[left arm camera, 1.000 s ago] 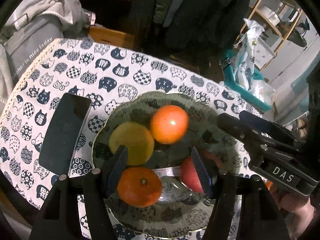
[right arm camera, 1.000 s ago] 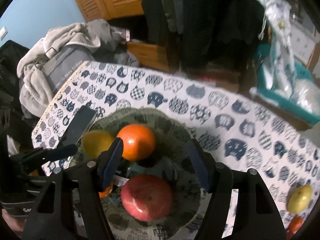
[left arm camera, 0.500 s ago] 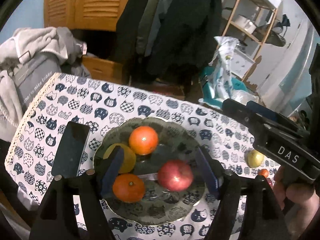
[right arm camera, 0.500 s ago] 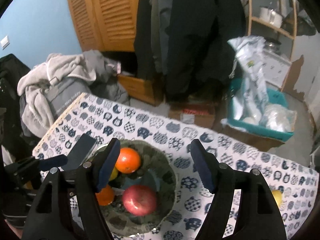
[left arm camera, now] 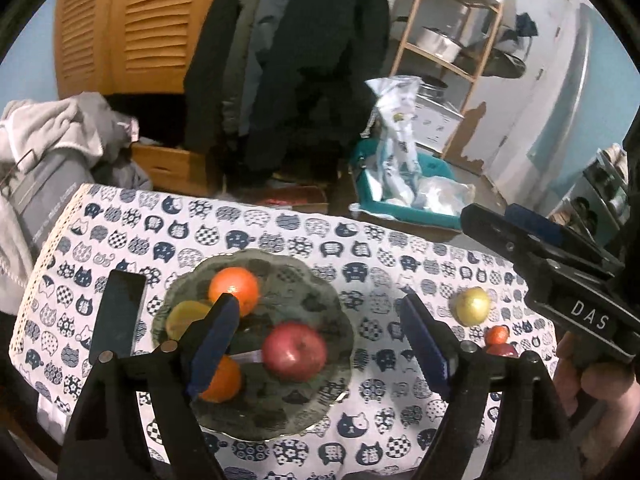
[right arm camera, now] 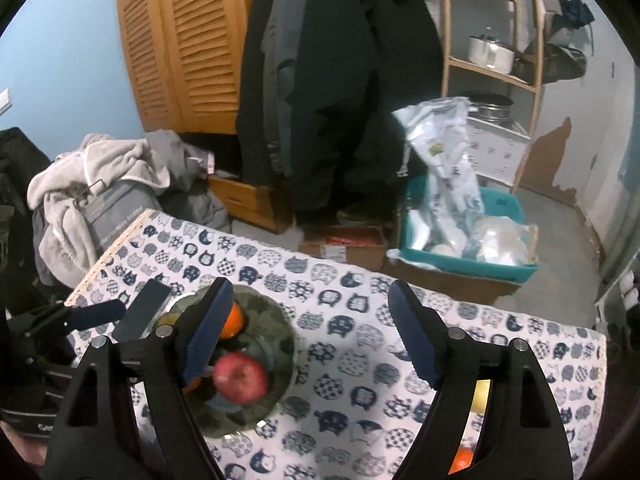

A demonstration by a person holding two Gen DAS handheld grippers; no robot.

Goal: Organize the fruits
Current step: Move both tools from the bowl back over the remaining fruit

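Left wrist: left gripper point(left arm camera: 320, 340) agape above plate point(left arm camera: 340, 320)

Counter point(left arm camera: 280, 232): white cloth printed with navy cat faces in checks, stripes and scales, with a cream lace edge. Plate point(left arm camera: 320, 292): dark grey-green, translucent, the cat print showing through. On it: red apple point(left arm camera: 294, 350), two oranges point(left arm camera: 234, 286) point(left arm camera: 222, 380) and a yellow-green fruit point(left arm camera: 182, 316). Lower right of the frame: a yellow-green fruit point(left arm camera: 473, 305), a small orange one point(left arm camera: 497, 334) and a red one point(left arm camera: 502, 350). Left tool point(left arm camera: 320, 344): black, blue pads. Right tool point(right arm camera: 308, 332): black, blue pads. Slab point(left arm camera: 118, 316) left of the plate: black.
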